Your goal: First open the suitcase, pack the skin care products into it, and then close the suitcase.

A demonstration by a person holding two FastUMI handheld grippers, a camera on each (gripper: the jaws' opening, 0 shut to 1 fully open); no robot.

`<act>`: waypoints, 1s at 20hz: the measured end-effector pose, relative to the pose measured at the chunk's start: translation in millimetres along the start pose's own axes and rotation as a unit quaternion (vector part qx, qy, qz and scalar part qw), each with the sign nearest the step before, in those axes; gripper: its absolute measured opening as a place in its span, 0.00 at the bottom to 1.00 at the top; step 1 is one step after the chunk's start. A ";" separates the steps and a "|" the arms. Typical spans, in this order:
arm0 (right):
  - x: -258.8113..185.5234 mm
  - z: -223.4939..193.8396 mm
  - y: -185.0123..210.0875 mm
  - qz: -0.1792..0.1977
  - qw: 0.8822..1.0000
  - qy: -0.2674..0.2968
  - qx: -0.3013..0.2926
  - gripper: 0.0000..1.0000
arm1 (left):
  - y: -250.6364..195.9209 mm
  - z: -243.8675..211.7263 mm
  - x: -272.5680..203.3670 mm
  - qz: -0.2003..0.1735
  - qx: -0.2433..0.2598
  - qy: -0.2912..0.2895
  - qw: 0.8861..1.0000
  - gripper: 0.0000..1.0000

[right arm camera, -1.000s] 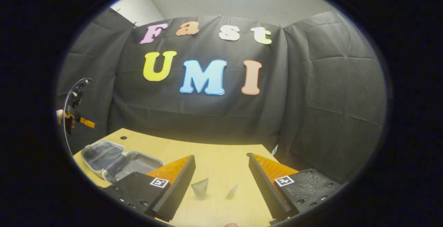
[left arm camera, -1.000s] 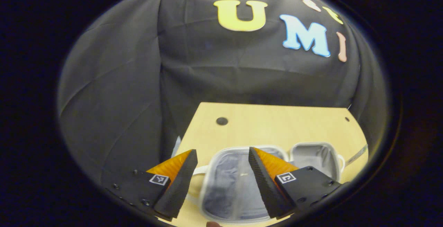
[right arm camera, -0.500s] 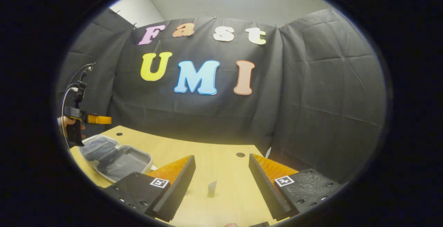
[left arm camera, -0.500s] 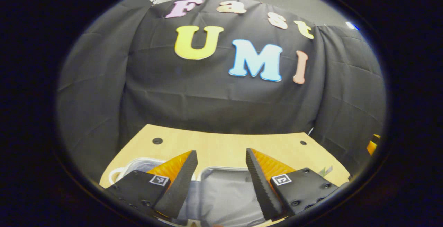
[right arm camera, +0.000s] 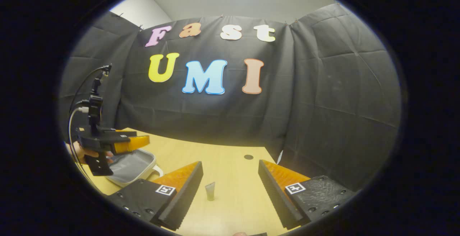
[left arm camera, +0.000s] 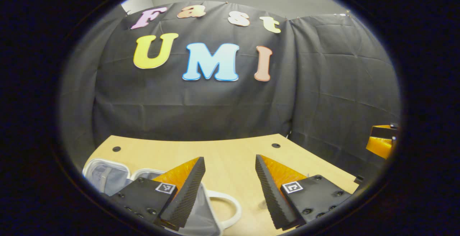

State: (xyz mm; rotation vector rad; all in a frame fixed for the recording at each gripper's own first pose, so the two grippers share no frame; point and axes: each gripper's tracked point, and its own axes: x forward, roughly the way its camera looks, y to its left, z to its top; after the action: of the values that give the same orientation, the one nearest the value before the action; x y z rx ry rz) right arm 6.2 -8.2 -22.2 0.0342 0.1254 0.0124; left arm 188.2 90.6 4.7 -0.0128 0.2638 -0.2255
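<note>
Plainly, no brand or label can be read on any of the goods: the small tube (right arm camera: 210, 191) standing upright on the worktop (right arm camera: 230, 164) is too small to show writing, and the only printed marks nearby are the black-and-white square tags on the bodies of both grippers. In the right gripper view, the right gripper (right arm camera: 230, 193) hangs low over the worktop with its jaws wide apart and holding nothing; the tube sits in the gap between them, farther out and touching neither. To its left in that view the suitcase (right arm camera: 131, 167) lies open on the worktop, its grey lining facing up, and the left gripper (right arm camera: 138, 143), carried by a hand (right arm camera: 84, 154), hovers above the case's near half with cables looping up from its body. In the left gripper view, the left gripper (left arm camera: 230, 189) has its jaws spread wide and empty as well; the suitcase (left arm camera: 107, 175) lies at lower left, partly hidden behind the left finger, with both grey-lined halves showing and its white handle (left arm camera: 228, 209) curving out onto the bare wood between the fingers. An orange part of the right gripper (left arm camera: 382, 142) shows at the far right edge. Two dark round holes (left arm camera: 276, 145) mark the far side of the worktop.
</note>
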 end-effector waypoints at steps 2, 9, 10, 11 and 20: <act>-0.9 -3.4 -6.9 0.005 1.000 0.003 0.003 0.94 | -31.5 -11.8 9.9 -0.017 0.006 -0.001 1.000 0.94; -0.1 -22.3 -19.7 0.019 1.000 0.022 0.001 0.94 | -161.3 -109.8 32.8 -0.056 0.013 -0.011 0.998 0.92; 0.6 -23.4 -21.8 0.019 1.000 0.024 0.001 0.94 | -163.4 -127.3 38.2 -0.054 0.006 -0.003 0.998 0.94; 1.3 -26.1 -24.0 0.019 0.999 0.027 0.000 0.94 | -161.7 -141.1 43.5 -0.049 -0.003 0.005 0.999 0.94; 10.6 -48.8 -11.7 0.033 0.997 0.062 -0.014 0.94 | -153.8 -231.8 71.3 -0.026 -0.036 0.093 0.995 0.86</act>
State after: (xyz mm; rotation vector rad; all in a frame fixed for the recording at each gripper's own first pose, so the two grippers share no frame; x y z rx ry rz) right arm 10.7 -18.2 -72.4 0.0098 0.2482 0.0829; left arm 161.2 -71.2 -230.9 -0.0701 0.4571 -0.2686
